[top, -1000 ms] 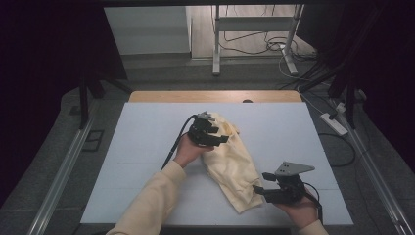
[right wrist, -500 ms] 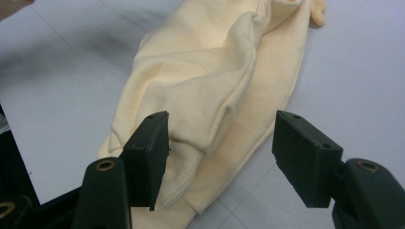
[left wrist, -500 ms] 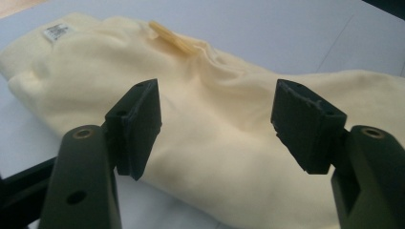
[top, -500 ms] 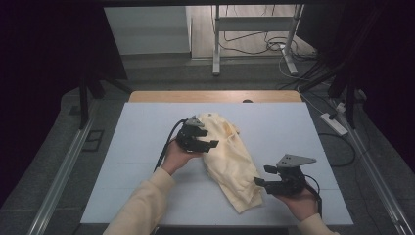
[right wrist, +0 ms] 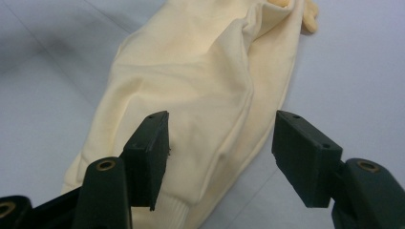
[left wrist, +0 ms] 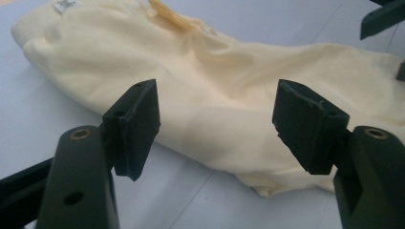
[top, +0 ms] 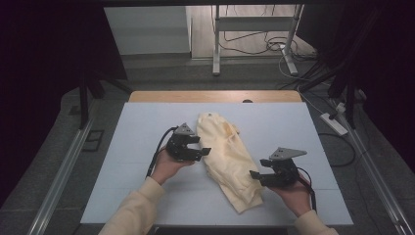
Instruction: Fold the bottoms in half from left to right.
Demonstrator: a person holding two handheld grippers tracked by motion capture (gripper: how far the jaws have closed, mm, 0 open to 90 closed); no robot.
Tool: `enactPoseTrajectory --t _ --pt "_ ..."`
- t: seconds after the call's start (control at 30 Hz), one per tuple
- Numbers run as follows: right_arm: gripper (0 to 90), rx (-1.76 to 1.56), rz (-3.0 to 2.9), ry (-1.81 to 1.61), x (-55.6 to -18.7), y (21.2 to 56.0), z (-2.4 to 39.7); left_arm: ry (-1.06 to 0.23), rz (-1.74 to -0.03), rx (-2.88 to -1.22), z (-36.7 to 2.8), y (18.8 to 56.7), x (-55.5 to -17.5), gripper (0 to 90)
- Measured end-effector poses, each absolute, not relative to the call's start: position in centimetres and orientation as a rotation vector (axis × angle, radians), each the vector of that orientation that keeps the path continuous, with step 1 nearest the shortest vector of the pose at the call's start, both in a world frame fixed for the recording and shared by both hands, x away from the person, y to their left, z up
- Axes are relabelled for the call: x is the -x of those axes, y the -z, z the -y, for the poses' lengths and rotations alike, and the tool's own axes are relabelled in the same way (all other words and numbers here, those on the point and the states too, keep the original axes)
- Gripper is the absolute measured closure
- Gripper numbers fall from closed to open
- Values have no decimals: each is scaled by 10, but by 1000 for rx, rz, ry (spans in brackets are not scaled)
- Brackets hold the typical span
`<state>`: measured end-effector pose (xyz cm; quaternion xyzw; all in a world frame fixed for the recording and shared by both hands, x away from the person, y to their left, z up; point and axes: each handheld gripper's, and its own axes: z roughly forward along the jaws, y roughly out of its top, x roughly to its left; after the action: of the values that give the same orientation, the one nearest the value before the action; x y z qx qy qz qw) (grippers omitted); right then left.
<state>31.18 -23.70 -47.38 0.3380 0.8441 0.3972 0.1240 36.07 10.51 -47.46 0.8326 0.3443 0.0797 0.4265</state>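
Folding looks partly done to me: the cream garment [top: 229, 157] lies bunched lengthwise in a long strip across the middle of the white table [top: 147, 122]. My left tool [top: 201, 151] hangs released at its left edge, my right tool [top: 255, 175] released by its near end, neither grasping cloth. I judge the final folds remain.

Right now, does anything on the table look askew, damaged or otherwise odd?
Nothing looks damaged or spilled. The cream garment lies bunched and wrinkled, slanting across the table rather than square to it, with a darker yellow patch near its far end. Both grippers, left and right, are open beside it.
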Motion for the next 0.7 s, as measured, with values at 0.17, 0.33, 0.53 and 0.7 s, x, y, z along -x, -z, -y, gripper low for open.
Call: enactPoseTrajectory --t 0.17,0.33,0.53,0.7 --pt "405 -986 -2464 -1139 -323 473 229 -192 -868 -2082 -110 478 -357 323" --pt "440 -974 -2457 -1139 -336 471 219 -196 -868 -2079 -112 478 -356 321" --pt "538 -976 -2510 -1061 -353 481 207 -191 -869 -2087 -112 479 -357 317" --pt "747 -979 -2576 -1019 -355 487 208 -189 -874 -2073 -113 479 -357 315"
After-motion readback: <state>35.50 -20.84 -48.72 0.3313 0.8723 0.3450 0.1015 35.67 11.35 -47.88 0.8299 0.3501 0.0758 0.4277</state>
